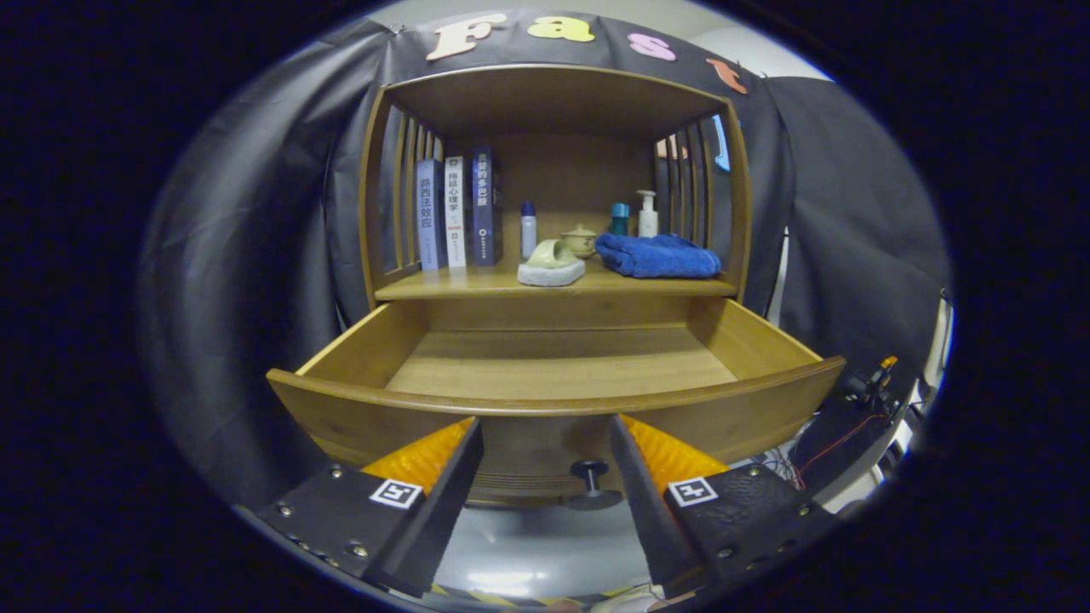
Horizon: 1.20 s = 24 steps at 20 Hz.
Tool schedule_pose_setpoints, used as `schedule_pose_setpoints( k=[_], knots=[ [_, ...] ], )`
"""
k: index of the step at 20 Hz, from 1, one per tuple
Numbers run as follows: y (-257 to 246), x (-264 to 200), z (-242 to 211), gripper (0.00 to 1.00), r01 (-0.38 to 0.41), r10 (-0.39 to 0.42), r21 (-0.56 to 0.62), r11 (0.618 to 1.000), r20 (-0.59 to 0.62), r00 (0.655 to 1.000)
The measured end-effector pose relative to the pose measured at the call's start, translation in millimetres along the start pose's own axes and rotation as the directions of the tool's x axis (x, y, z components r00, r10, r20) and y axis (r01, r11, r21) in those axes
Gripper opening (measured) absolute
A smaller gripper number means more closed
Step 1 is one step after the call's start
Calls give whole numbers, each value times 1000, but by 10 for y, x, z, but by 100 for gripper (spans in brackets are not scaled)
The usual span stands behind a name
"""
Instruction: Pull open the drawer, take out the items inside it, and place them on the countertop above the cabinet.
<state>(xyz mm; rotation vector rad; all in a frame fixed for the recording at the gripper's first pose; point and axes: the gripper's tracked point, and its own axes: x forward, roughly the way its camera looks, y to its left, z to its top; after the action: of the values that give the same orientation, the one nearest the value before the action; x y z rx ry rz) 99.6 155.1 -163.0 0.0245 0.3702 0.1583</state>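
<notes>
Your gripper (545,443) hangs with fingers spread, straddling the small dark round knob (589,470) on the pulled-out wooden drawer (553,366), touching nothing. The drawer looks empty; above it lies a soft blue towel (657,255). Pinch its fold; it's light and floppy.

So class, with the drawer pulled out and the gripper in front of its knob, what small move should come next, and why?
Probably lift the gripper above the drawer front and look inside. The fingers stand open either side of the knob, pressing nothing, and the visible drawer floor looks bare, while a blue towel lies on the countertop.
</notes>
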Motion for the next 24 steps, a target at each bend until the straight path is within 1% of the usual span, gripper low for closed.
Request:
schedule_pose_setpoints(
  k=[2,7,11,17,20,22,24],
  knots=[
    [-14,22,3,89,-2,2,5,1000,7,1000],
    [5,95,35,90,0,0,3,1000,11,1000],
    [-28,177,68,92,-20,20,-3,1000,1,1000],
    [14,419,280,92,-19,19,-1,1000,60,998],
    [25,573,437,92,-19,13,57,998,107,994],
    [51,686,485,92,-25,15,92,995,116,993],
    [41,733,487,92,-35,25,80,996,120,992]
  ],
)
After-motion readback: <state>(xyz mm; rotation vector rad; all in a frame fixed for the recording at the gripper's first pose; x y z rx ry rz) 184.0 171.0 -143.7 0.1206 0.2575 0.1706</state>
